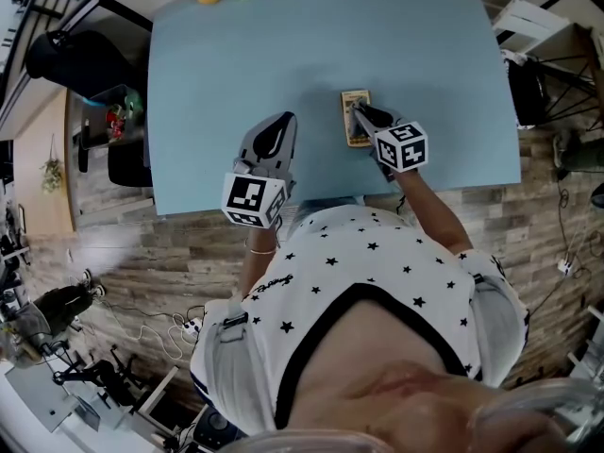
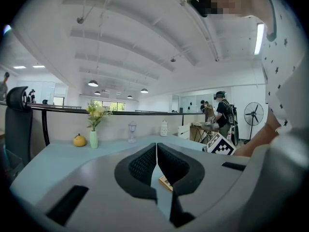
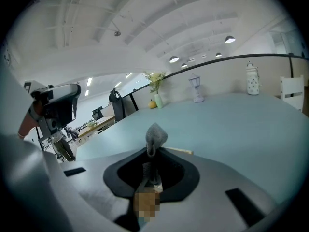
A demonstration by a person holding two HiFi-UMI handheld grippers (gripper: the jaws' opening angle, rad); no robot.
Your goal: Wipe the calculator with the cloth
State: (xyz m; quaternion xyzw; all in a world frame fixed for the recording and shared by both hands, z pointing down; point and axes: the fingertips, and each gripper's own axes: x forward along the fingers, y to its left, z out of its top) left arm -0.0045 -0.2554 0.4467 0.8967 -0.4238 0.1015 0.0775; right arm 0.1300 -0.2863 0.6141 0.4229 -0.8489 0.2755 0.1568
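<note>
From the head view, the calculator [image 1: 356, 118] lies on the table [image 1: 236, 55] near its front edge. The right gripper [image 1: 359, 111] has its tips over it, and the left gripper [image 1: 285, 119] is beside it and apart.

In the left gripper view, the jaws are pressed together on nothing, with a calculator corner [image 2: 165, 181] just past them.

Only the right gripper view shows the cloth [image 3: 155, 135], a grey bunch pinched between the closed jaws.

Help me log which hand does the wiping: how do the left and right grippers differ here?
The left gripper is shut on nothing; the right gripper is shut on the grey cloth. The right gripper's tips are over the calculator, while the left gripper is off to its side, over bare table. Both carry a marker cube and have their jaws closed.
</note>
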